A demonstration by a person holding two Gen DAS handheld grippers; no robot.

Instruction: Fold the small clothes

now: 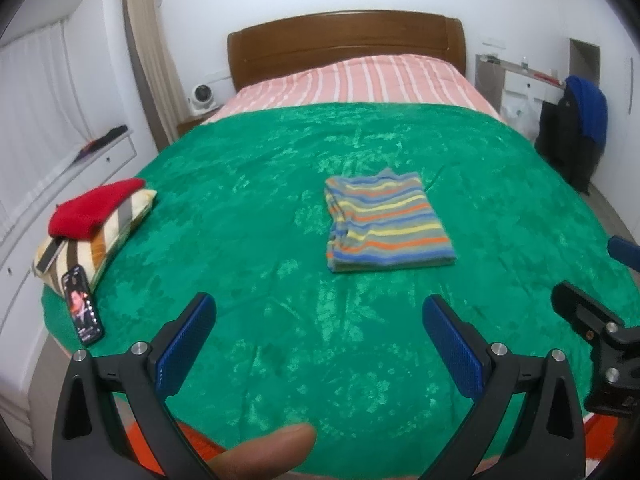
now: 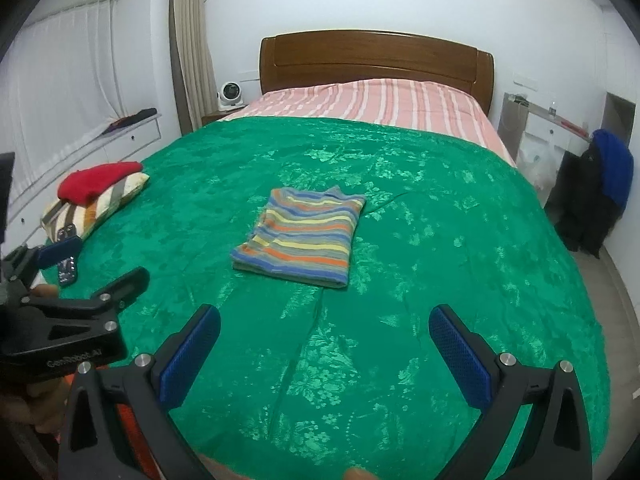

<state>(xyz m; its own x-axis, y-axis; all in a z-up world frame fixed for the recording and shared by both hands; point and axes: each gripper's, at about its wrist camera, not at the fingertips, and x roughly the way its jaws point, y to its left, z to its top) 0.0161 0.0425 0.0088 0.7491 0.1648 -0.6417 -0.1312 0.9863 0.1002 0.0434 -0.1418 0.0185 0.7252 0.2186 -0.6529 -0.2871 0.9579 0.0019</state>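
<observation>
A small striped garment (image 1: pixel 386 224), folded into a neat rectangle, lies flat on the green bedspread (image 1: pixel 248 240) in the middle of the bed. It also shows in the right wrist view (image 2: pixel 302 236). My left gripper (image 1: pixel 318 316) is open and empty, held above the bed's near edge, well short of the garment. My right gripper (image 2: pixel 324 324) is open and empty too, beside the left one and also short of the garment. The left gripper shows at the left edge of the right wrist view (image 2: pixel 60 320).
A folded red garment (image 1: pixel 92 210) sits on a striped pillow (image 1: pixel 100 240) at the bed's left edge, with a phone (image 1: pixel 82 310) in front of it. A wooden headboard (image 1: pixel 344 40) stands at the back. A chair with dark and blue clothes (image 1: pixel 576 128) stands right.
</observation>
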